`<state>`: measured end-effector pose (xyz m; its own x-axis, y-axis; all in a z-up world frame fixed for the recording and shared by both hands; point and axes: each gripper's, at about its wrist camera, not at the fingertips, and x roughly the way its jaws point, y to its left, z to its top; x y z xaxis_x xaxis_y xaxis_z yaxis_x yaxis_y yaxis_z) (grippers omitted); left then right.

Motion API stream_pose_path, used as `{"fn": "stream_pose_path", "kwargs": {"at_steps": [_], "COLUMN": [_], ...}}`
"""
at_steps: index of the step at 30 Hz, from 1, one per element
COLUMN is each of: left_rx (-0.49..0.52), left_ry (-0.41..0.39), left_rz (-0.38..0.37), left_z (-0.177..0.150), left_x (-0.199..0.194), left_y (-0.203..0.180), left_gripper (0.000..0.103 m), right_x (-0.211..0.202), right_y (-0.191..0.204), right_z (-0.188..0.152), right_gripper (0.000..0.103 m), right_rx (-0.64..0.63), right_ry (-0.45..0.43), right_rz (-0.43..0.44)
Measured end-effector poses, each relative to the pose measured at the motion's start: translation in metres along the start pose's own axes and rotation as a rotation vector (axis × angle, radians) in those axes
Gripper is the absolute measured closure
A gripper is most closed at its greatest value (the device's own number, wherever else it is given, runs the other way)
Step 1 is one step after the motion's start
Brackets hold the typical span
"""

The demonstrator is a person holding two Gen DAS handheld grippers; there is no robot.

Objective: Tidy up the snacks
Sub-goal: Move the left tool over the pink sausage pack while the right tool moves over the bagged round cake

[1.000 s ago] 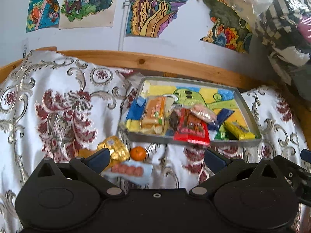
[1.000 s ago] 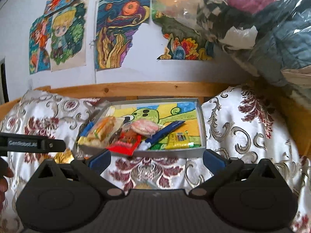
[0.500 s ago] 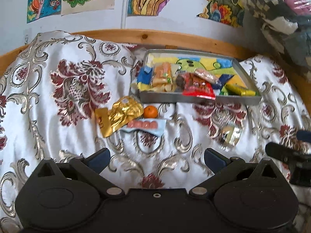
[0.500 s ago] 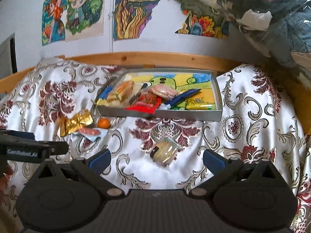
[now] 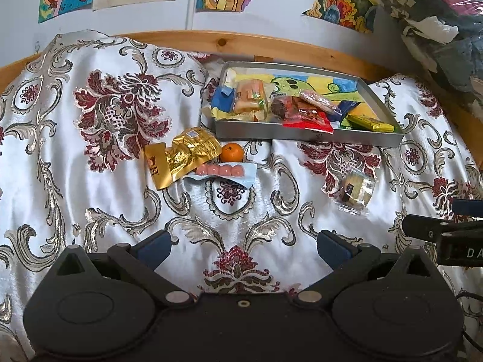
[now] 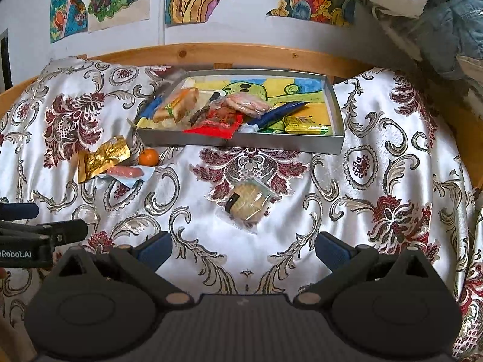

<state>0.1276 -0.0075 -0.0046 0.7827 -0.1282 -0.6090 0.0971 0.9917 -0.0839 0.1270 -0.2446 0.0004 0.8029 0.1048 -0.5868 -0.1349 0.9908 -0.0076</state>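
Note:
A grey metal tray (image 5: 308, 134) (image 6: 241, 142) holding several wrapped snacks sits at the back of the patterned cloth. In front of its left corner lie a gold foil packet (image 5: 184, 154) (image 6: 102, 158), a small orange (image 5: 231, 152) (image 6: 148, 157) and a pink sausage pack (image 5: 222, 170) (image 6: 126, 172). A clear-wrapped biscuit (image 5: 353, 191) (image 6: 249, 200) lies alone nearer me. My left gripper (image 5: 244, 249) hangs open and empty well short of the loose snacks. Open and empty too, my right gripper (image 6: 243, 247) is just short of the biscuit.
White cloth with red and silver flowers (image 5: 99, 114) covers the surface. A wooden rail (image 5: 271, 48) and a wall with drawings run behind the tray. Bagged clothes (image 5: 437, 15) are piled at the back right. Each gripper shows at the edge of the other's view.
Both grippers have pulled back from the tray and tilted down, so more cloth and the loose snacks in front of the tray have come into view. Nothing was picked up.

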Motion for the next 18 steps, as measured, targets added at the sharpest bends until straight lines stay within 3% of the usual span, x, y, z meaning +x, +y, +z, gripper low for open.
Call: {"fn": "stream_pose_path", "kwargs": {"at_steps": [18], "left_rx": [-0.032], "left_ry": [0.015], "left_rz": [0.001], "left_z": [0.0055], "left_x": [0.0047], "left_y": [0.0052], "left_gripper": [0.001], "right_x": [0.0075], "right_y": [-0.0050], "right_z": [0.0076], "right_gripper": [0.000], "right_rx": [0.016], "right_ry": [0.069], "right_rz": [-0.010]}}
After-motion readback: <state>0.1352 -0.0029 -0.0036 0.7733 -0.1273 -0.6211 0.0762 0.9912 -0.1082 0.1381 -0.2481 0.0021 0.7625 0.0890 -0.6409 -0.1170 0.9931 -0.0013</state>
